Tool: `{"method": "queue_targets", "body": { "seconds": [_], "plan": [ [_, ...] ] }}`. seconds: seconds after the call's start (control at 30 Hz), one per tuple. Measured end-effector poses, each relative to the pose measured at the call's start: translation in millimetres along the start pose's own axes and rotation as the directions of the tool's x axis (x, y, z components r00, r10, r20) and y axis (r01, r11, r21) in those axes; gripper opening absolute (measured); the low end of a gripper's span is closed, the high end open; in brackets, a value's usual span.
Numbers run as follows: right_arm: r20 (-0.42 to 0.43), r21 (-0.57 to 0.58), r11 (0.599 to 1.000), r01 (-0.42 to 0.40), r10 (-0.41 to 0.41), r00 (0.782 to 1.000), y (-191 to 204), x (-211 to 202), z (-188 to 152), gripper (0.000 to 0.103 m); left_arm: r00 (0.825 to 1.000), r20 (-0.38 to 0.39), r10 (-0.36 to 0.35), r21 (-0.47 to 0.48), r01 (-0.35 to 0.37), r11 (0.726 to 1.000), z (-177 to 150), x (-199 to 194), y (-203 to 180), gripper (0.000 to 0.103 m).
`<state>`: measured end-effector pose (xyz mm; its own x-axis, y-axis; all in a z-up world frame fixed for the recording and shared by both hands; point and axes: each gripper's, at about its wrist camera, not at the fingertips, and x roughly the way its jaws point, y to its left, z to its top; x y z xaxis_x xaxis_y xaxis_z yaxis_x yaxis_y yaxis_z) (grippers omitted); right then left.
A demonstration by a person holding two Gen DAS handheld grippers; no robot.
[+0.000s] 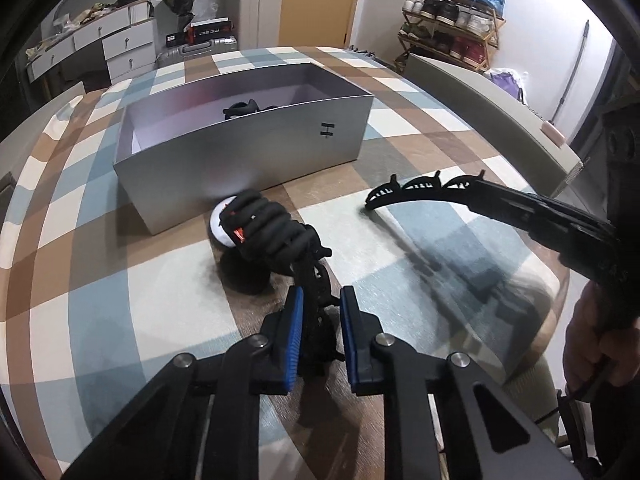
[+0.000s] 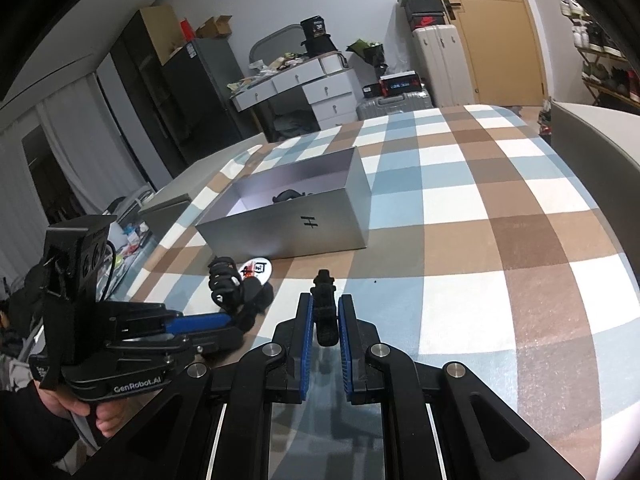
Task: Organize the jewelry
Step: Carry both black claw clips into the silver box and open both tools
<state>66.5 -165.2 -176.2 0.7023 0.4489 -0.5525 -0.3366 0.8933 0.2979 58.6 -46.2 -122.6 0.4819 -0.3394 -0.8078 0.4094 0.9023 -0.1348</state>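
Note:
A black coiled band [image 1: 264, 220] with a round white tag [image 1: 219, 222] lies on the checked tablecloth just in front of the silver box [image 1: 248, 160]. My left gripper [image 1: 306, 256] is shut on the near end of the band. From the right wrist view the band [image 2: 224, 280] and its tag [image 2: 256, 269] sit at the left gripper's fingertips [image 2: 240, 318]. The open box [image 2: 288, 228] holds a dark item [image 1: 240, 110] [image 2: 288, 196]. My right gripper [image 2: 323, 280] is shut with nothing between its fingers, its tip [image 1: 370, 202] low over the cloth to the right of the band.
The table [image 2: 460, 208] carries a brown, blue and white checked cloth. A grey chair back [image 1: 492, 108] stands along the table's right edge. A person's hands [image 1: 592, 344] [image 2: 96, 412] hold both grippers. Drawers, suitcases and a shoe rack stand beyond the table.

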Motion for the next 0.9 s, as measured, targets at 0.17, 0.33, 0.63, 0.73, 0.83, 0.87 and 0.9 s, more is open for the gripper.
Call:
{"method": "queue_targets", "body": {
  "seconds": [0.17,0.33,0.63,0.73,0.83,0.87,0.9],
  "plan": [
    [0.017,-0.001,1.000,-0.012,0.012,1.000,4,-9,-1,0.011,0.999,0.032,-0.025,-0.012,0.025,1.000,-1,-12,0,0.013],
    [0.047,-0.017,1.000,-0.007,0.008,0.999,10,-20,5,0.011,0.996,0.087,-0.023,-0.020,0.025,0.999,-3,-27,0,0.013],
    [0.102,-0.049,0.998,-0.033,0.038,0.994,29,-38,20,0.011,0.984,0.180,-0.004,-0.037,0.010,0.999,0,-53,2,0.013],
    [0.116,-0.064,0.997,-0.045,0.052,0.992,37,-40,26,0.011,0.978,0.207,0.001,-0.040,0.008,0.999,3,-59,5,0.013],
    [0.126,-0.074,0.995,-0.065,0.074,0.989,44,-41,33,0.011,0.974,0.227,0.010,-0.046,0.000,0.999,7,-64,9,0.013],
    [0.128,-0.076,0.994,-0.078,0.087,0.988,46,-41,37,0.011,0.972,0.234,0.023,-0.053,-0.010,0.999,9,-65,11,0.013],
    [0.130,-0.081,0.993,-0.090,0.100,0.986,49,-40,40,0.011,0.971,0.237,0.028,-0.059,-0.014,0.998,8,-66,13,0.013]
  ]
}}
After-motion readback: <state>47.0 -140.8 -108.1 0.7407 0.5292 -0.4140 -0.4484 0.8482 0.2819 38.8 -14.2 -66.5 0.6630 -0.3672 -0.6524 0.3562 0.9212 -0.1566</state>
